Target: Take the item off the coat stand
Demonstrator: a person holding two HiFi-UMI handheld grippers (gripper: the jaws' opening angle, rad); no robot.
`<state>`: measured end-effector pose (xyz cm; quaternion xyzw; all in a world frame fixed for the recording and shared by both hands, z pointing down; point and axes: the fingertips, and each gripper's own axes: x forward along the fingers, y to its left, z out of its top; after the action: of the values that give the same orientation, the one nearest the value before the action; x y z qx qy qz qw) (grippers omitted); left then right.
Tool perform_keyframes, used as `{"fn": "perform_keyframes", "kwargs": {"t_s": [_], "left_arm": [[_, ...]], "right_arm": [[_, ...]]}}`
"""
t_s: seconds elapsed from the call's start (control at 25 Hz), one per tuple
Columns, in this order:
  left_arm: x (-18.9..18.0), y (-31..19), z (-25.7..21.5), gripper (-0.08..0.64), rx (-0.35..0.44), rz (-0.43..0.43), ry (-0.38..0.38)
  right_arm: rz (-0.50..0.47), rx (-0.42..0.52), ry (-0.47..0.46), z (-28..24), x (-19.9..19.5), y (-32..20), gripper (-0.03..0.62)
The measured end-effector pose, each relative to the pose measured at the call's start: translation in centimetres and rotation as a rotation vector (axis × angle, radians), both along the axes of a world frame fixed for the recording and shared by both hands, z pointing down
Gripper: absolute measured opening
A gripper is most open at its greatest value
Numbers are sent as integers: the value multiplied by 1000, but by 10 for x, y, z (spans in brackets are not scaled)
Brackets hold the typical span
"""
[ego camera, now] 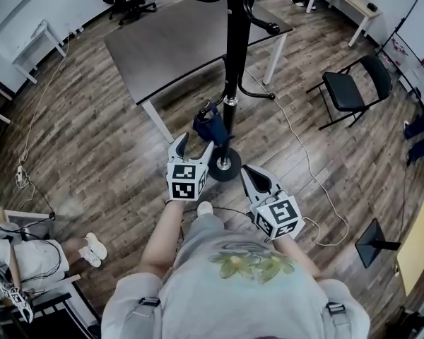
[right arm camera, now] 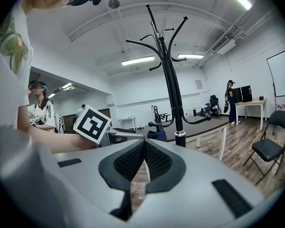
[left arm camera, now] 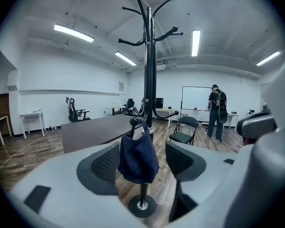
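Note:
A black coat stand [ego camera: 232, 55] rises from a round base [ego camera: 225, 165] on the wooden floor. A small navy bag [ego camera: 210, 127] hangs from a low hook on it. In the left gripper view the bag [left arm camera: 137, 158] hangs by its strap from the knobbed hook [left arm camera: 135, 122]. My left gripper [ego camera: 196, 144] is open, and its wide jaws frame the bag just ahead without touching it. My right gripper [ego camera: 249, 174] hangs lower and to the right, shut with nothing in it. The right gripper view shows its pads [right arm camera: 133, 161] meeting, with the stand [right arm camera: 173, 91] beyond.
A dark table [ego camera: 191, 41] stands right behind the stand. A black folding chair [ego camera: 353, 87] is at the right, and a white cable [ego camera: 304, 161] trails over the floor. One person [ego camera: 28, 253] sits at the lower left; another [left arm camera: 217, 110] stands by a far whiteboard.

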<state>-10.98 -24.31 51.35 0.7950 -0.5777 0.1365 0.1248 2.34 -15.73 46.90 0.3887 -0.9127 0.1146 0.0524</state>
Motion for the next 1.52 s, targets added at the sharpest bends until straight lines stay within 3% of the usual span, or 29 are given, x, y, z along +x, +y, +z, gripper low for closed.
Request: {"fn": "perform_keyframes", "kwargs": {"t_s": [0.96,1.36,1.4,1.48,1.52], "left_arm": [[-3,-70,48,321,-67,69,-69],[0,-77,55,318,-64,104,-57],[0,-77,56,306,-65,103,-68],[-1,-75,59,183,-69,97,-88],[-2,-74,59,167,-69,94,-93]], "right_arm": [[46,-24,5,10,-12,-25,6],[62,-40,7,15,-13,-27,6],[64,-42,7,16,-13,-27,6],[67,-43,7,16,-12,-27,6],[68,-43,7,15,-12,-27,6]]}}
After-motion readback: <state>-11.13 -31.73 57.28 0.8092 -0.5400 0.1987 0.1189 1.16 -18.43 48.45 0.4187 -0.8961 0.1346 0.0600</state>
